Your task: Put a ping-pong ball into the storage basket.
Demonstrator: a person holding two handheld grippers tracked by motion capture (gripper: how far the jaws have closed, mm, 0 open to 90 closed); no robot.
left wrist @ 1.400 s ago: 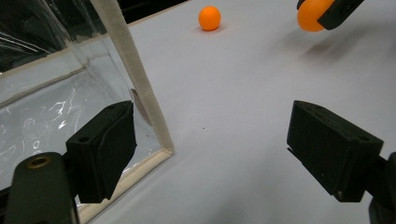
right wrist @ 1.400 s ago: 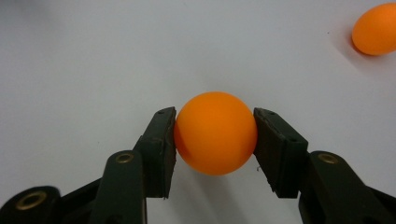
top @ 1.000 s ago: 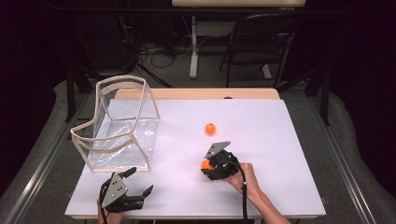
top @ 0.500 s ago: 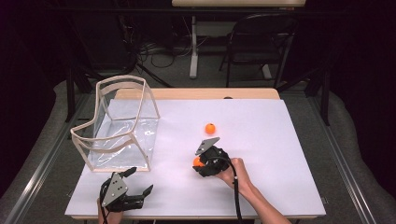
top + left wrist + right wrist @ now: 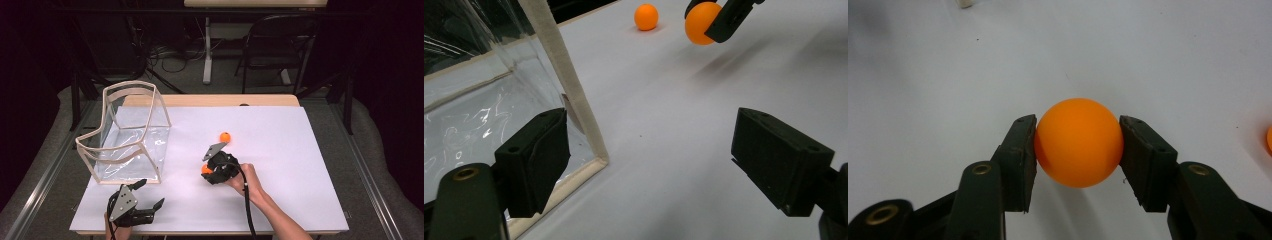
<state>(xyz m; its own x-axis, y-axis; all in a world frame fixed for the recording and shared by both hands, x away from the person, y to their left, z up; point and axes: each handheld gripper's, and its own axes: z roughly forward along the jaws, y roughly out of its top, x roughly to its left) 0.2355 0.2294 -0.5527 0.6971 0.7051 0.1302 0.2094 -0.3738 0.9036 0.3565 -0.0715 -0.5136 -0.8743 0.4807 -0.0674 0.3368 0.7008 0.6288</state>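
Observation:
An orange ball point(image 5: 1079, 142) sits squeezed between the two black pads of my right gripper point(image 5: 1079, 152), just above the white table top. In the high view this right gripper point(image 5: 207, 170) is near the table's middle, held by a hand coming from the lower right. The left gripper view shows the held ball point(image 5: 701, 22) at the top. A second orange ball point(image 5: 225, 136) rests on the table just behind it. My left gripper point(image 5: 151, 193) stands open and empty at the front left, beside the corner of a clear container point(image 5: 130, 85) with cream trim.
The white table top point(image 5: 300, 165) has free room to the right. The container's near trimmed corner point(image 5: 569, 90) stands right in front of the left gripper point(image 5: 649, 170). A chair point(image 5: 280, 45) and cables lie on the floor beyond the table.
My right gripper has carried the orange ball a little to the left, toward the container. The left gripper and the loose ball have stayed put.

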